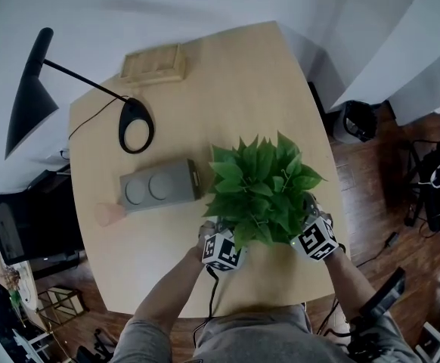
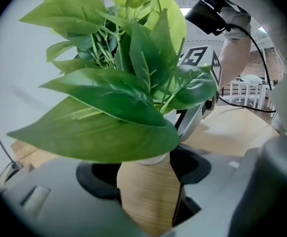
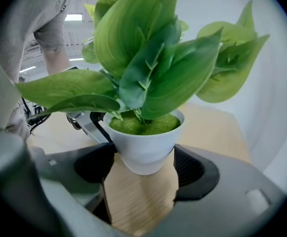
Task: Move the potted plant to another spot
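Note:
The potted plant (image 1: pixel 261 187), broad green leaves in a small white pot (image 3: pixel 144 144), stands on the wooden table (image 1: pixel 227 82) near its front right edge. My left gripper (image 1: pixel 224 239) is at the plant's left and my right gripper (image 1: pixel 312 231) at its right, both partly under the leaves. In the right gripper view the right gripper (image 3: pixel 141 168) is open, the pot's base sitting between the wide jaws with gaps on both sides. In the left gripper view the left gripper (image 2: pixel 148 176) is open too; a big leaf hides most of the pot (image 2: pixel 152 158).
A grey box with two round dimples (image 1: pixel 159 185) lies left of the plant, a pinkish object (image 1: pixel 108 214) beside it. A black lamp (image 1: pixel 31 89) with a ring base (image 1: pixel 135 125) stands at the back left, and a wooden tray (image 1: pixel 153 64) at the far edge.

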